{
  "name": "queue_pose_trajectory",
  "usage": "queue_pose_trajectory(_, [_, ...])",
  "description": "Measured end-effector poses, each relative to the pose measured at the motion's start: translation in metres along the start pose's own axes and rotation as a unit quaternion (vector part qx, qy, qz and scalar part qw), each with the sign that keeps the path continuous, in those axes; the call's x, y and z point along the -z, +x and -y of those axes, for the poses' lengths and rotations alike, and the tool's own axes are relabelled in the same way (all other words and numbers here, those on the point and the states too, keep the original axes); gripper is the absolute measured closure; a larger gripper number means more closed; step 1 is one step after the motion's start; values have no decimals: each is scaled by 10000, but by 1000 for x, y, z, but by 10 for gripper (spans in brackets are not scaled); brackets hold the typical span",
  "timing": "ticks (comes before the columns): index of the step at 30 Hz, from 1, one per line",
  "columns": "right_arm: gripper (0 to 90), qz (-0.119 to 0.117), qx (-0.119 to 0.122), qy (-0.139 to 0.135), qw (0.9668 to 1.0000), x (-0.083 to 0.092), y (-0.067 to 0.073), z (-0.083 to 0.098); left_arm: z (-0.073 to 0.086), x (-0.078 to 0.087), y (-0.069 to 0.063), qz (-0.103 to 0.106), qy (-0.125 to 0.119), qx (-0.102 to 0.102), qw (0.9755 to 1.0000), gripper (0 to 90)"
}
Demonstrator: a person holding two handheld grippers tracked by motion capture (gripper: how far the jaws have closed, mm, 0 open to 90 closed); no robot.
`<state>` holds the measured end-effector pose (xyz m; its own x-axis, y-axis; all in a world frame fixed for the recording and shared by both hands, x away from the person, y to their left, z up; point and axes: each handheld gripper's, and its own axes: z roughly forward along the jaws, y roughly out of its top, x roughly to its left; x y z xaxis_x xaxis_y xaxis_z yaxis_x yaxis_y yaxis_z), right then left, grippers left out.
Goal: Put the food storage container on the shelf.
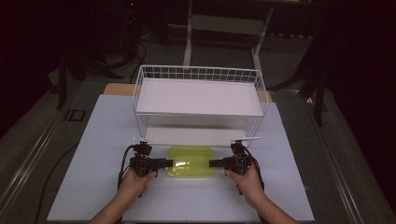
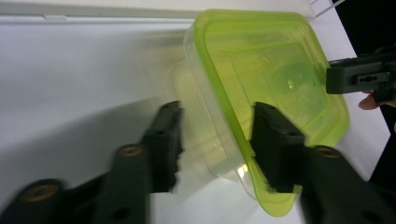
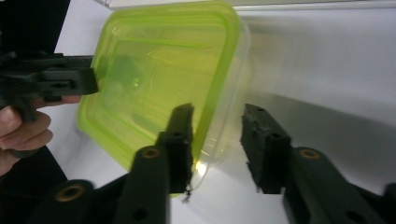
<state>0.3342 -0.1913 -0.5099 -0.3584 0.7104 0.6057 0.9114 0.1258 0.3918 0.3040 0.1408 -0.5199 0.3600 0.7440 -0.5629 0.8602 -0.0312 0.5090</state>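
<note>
A clear plastic container with a yellow-green lid [image 1: 190, 161] lies on the white table just in front of the wire shelf. My left gripper [image 1: 169, 163] is at its left end and my right gripper [image 1: 211, 163] at its right end, both pointing inward. In the left gripper view the container's rim [image 2: 280, 84] runs between my left gripper's [image 2: 217, 116] jaws, one over the lid, the other beside the clear wall. In the right gripper view the rim [image 3: 154, 79] likewise sits between my right gripper's [image 3: 217, 116] jaws, with a gap at the outer jaw.
A white two-tier wire shelf [image 1: 198, 93] stands at the back of the white table [image 1: 93, 186], its lower tier right behind the container. Each gripper's cable trails back toward the person. Dark floor and stand legs surround the table.
</note>
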Motion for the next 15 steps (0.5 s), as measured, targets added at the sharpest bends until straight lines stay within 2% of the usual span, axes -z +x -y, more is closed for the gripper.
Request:
queue_pose_trajectory(1, [683,3,25,12,10000,0,1,0,0,0,0,73,19,25,10000,596])
queue_pose_trajectory(4, [721,63,108,11,9999,0,5,0,0,0,-2,46,-17,-5,10000,690])
queue_pose_trajectory(6, [724,122,97,-8,9999,-1,7,1,-1,0,-6,-34,-7,-76,10000,695])
queue_pose_trajectory(10, [735,93,36,-32,9999,-1,6,2,-1,0,-7,-75,27,-169,9998,697])
queue_pose_trajectory(15, [753,128,36,-48,9999,-2,9,4,0,3,-14,-244,77,-205,9995,715])
